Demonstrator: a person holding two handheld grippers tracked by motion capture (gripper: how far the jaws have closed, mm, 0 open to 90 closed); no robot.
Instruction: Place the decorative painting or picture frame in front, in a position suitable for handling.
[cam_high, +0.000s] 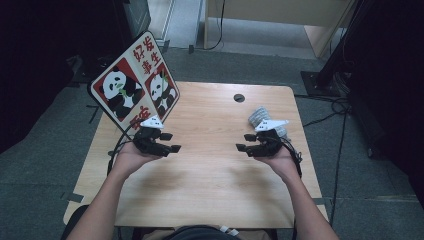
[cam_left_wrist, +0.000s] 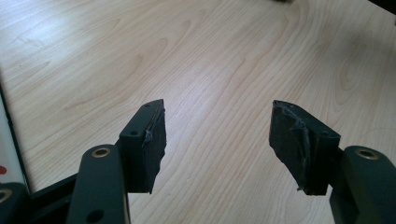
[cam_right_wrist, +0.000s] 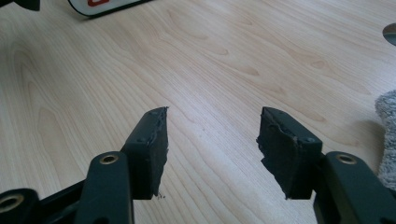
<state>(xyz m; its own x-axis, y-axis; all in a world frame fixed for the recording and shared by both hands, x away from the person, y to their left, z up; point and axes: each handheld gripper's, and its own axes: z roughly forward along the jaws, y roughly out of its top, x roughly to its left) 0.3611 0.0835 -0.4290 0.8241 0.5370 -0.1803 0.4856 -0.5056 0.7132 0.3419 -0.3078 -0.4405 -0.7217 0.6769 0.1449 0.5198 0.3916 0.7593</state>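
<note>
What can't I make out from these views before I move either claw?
- Grey cloth, high view: its near part is hidden behind the right claw; right gripper view cuts it off at the edge.
- Panda board, high view: its lower corner sits behind the left claw; how it stays tilted is unclear.
- Board's red characters: too small to read.

A person's 2 forearms come in from the near edge of the wooden table (cam_high: 210, 175). The left gripper (cam_high: 170, 142) hovers near the left edge, just in front of a panda board (cam_high: 135, 82) leaning over the far left corner. The right gripper (cam_high: 245, 142) hovers toward the right edge, beside a grey cloth (cam_high: 260, 116). Both jaws stand apart
</note>
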